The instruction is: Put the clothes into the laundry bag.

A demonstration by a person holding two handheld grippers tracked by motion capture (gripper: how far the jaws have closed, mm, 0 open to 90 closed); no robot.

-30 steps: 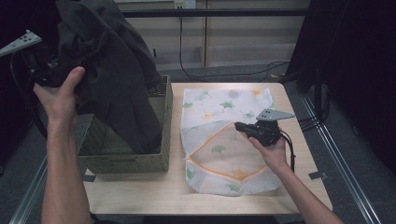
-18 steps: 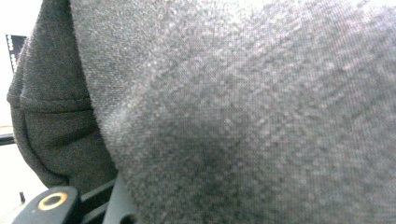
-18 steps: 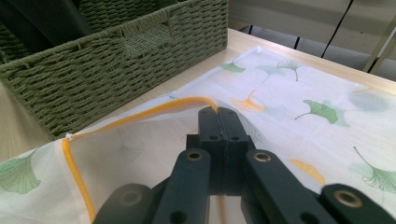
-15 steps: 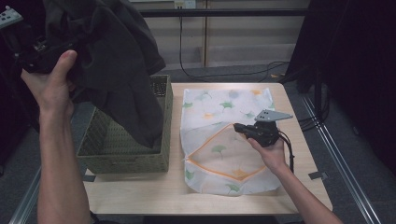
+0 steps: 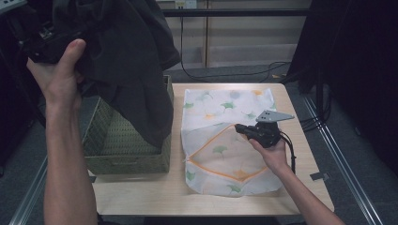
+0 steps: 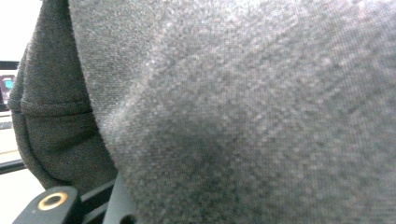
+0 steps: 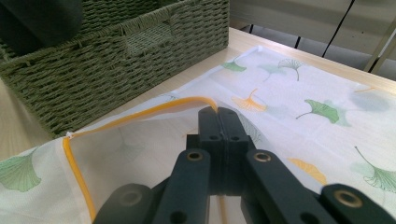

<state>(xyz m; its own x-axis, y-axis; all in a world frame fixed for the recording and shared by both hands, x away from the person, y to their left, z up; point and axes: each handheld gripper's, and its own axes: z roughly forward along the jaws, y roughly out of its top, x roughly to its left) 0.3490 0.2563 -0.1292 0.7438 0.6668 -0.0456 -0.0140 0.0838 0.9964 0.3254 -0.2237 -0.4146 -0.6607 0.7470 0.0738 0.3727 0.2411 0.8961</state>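
Garment: dark grey knit garment (image 5: 124,65), bunched at the top and hanging in long folds from the left claw (image 5: 40,44), lifted above the basket.
Position: its lowest fold hangs just inside the green woven basket (image 5: 126,161) at the left of the worktop (image 5: 155,197); most of it is clear of the rim.
Material: soft and limp, with no stiffness; close up, the left gripper view shows a fine matte knit and a stitched hem (image 6: 53,108).
Handling: judged light to moderate in weight, not fragile, not slippery; it will sag, swing and snag on the wicker.
Grip advice: take a thick gathered bunch or the hem, never a single thin layer.
Left claw: partly closed on the gathered cloth, holding the garment.
Mesh bag: white laundry bag (image 5: 225,108) printed with leaves, orange-edged opening (image 7: 140,114), flat on the worktop beside the basket.
Right claw: jaws (image 7: 218,135) fully closed, pinching the bag's orange edge and holding its mouth.
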